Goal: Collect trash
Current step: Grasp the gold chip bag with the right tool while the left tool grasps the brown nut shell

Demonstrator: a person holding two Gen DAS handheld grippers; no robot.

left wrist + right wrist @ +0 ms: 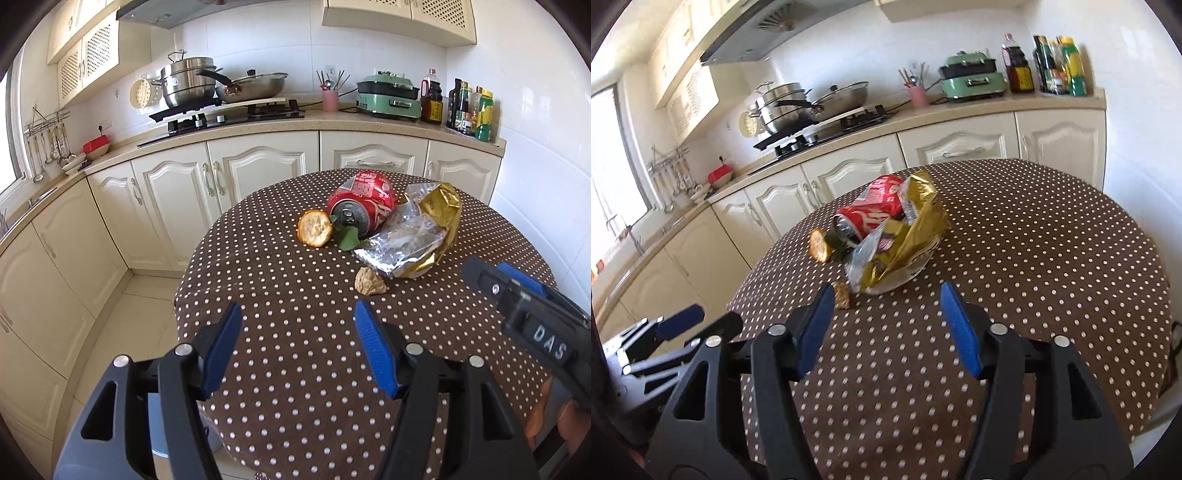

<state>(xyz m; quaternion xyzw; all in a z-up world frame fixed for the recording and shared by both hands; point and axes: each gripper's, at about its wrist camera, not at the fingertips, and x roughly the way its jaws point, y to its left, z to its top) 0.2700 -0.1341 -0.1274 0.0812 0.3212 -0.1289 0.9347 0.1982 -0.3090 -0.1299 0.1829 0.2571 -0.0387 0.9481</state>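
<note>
A pile of trash lies on the round table with a brown polka-dot cloth (pixel 295 350) (pixel 1034 258): a crushed red cola can (pixel 364 205) (pixel 871 214), a gold and silver snack bag (pixel 417 232) (pixel 905 243), an orange peel (pixel 314 228) (pixel 819 244), green leaves (pixel 347 236) and a walnut shell (pixel 369 281) (pixel 843 295). My left gripper (pixel 297 314) is open and empty, short of the shell. My right gripper (pixel 886 295) is open and empty, just short of the bag; it also shows in the left wrist view (pixel 480 273).
Cream kitchen cabinets (pixel 221 177) run behind and to the left of the table. The counter holds a gas stove with pots (pixel 207 88), a pink utensil cup (pixel 330 99), a green cooker (pixel 388 99) and bottles (pixel 472 110). Tiled floor (pixel 140 306) lies left of the table.
</note>
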